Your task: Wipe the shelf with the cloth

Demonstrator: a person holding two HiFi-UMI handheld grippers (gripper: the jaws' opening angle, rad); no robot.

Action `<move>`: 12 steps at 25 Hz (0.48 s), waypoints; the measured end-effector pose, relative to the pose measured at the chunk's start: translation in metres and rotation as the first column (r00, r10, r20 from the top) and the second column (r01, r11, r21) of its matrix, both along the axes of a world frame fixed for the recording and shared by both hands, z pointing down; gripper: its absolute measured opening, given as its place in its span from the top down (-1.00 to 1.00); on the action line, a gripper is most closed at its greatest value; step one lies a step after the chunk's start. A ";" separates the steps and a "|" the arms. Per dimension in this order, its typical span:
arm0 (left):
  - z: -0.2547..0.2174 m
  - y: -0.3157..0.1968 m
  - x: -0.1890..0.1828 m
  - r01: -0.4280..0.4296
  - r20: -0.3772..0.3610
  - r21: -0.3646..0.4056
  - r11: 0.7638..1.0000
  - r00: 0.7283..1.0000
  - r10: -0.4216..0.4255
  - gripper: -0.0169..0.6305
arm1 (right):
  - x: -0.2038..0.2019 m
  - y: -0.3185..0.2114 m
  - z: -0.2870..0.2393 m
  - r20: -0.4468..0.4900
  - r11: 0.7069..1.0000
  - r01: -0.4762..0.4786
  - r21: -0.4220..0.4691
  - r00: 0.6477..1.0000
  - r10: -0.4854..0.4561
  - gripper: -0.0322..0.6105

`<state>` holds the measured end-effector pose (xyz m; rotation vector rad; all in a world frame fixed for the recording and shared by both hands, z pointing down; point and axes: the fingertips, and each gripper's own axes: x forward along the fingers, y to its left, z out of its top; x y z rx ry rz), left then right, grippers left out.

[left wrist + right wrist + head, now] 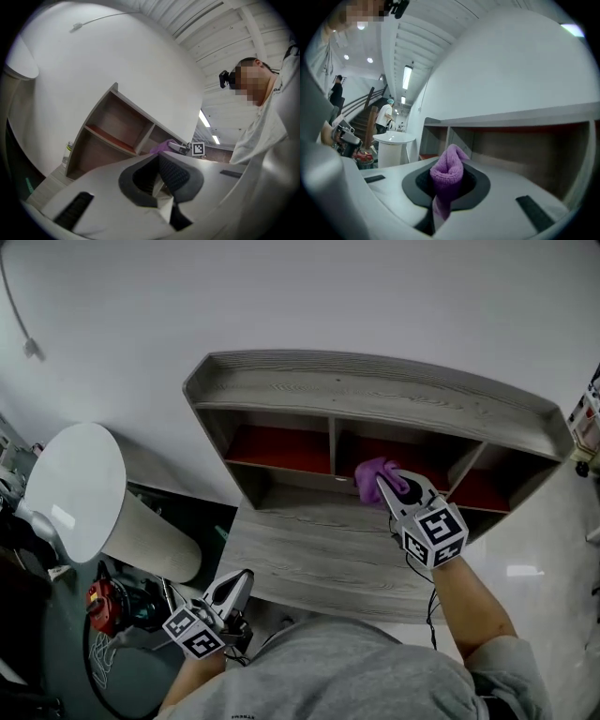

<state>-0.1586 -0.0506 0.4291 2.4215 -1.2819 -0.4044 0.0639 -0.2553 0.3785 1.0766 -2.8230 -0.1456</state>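
Note:
A grey wooden shelf [375,395] with red-floored compartments stands against the white wall. My right gripper [386,486] is shut on a purple cloth [372,477] at the mouth of the middle compartment. In the right gripper view the cloth [448,173] bulges up between the jaws, with the shelf [520,140] close ahead. My left gripper [240,583] hangs low at the front left, away from the shelf, its jaws together with nothing between them. The left gripper view shows the shelf [117,131] from the side and the cloth [161,146] with the right gripper [179,147].
A round white table [80,488] stands to the left of the shelf. Red tools and black cables [112,606] lie on the floor beneath it. The shelf's lower wooden ledge [309,554] lies in front of the compartments. People stand by distant stairs [384,117].

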 end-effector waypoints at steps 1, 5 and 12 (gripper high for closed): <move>0.003 -0.006 -0.004 -0.003 0.000 -0.004 1.000 1.000 0.003 0.84 | -0.010 -0.014 -0.007 -0.011 0.999 -0.014 0.045 1.000 0.015 0.77; 0.019 -0.030 -0.033 -0.034 -0.026 -0.041 0.999 0.999 0.033 0.84 | -0.046 -0.081 0.014 -0.180 0.982 -0.111 0.153 0.974 0.138 0.77; 0.033 -0.051 -0.076 -0.102 0.001 -0.079 0.992 0.995 0.102 0.84 | -0.083 -0.161 0.102 -0.490 0.989 -0.145 -0.025 0.864 0.115 0.77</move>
